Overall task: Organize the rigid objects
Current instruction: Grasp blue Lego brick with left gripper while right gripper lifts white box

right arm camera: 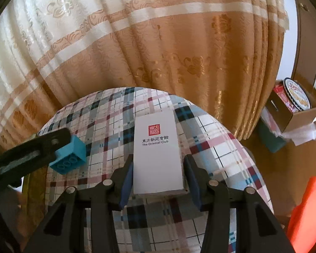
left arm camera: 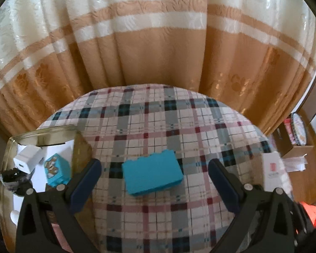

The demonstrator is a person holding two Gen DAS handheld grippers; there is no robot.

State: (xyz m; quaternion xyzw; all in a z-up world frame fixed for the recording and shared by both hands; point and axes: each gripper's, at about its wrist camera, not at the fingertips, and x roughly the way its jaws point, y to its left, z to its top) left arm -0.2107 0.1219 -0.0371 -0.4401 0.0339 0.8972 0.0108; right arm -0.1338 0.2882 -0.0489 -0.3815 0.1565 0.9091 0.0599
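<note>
A teal toy block (left arm camera: 152, 172) lies on the plaid tablecloth (left arm camera: 158, 126), between and just ahead of my open left gripper (left arm camera: 154, 172); the fingers do not touch it. It also shows in the right wrist view (right arm camera: 70, 155), partly behind the left gripper's arm. My right gripper (right arm camera: 158, 174) is shut on a white box (right arm camera: 157, 154) printed "The Oriental Club", held just above the cloth. That box shows at the right edge of the left wrist view (left arm camera: 272, 170). A gold tin (left arm camera: 42, 135) at the left holds a white charger (left arm camera: 27, 158), a small teal box (left arm camera: 56, 169) and white boxes.
Beige and orange curtains (left arm camera: 158, 52) hang right behind the round table. A cardboard box (right arm camera: 295, 113) with a cookie tin and papers stands on the floor to the right. Something orange-red (right arm camera: 307, 208) lies at the lower right.
</note>
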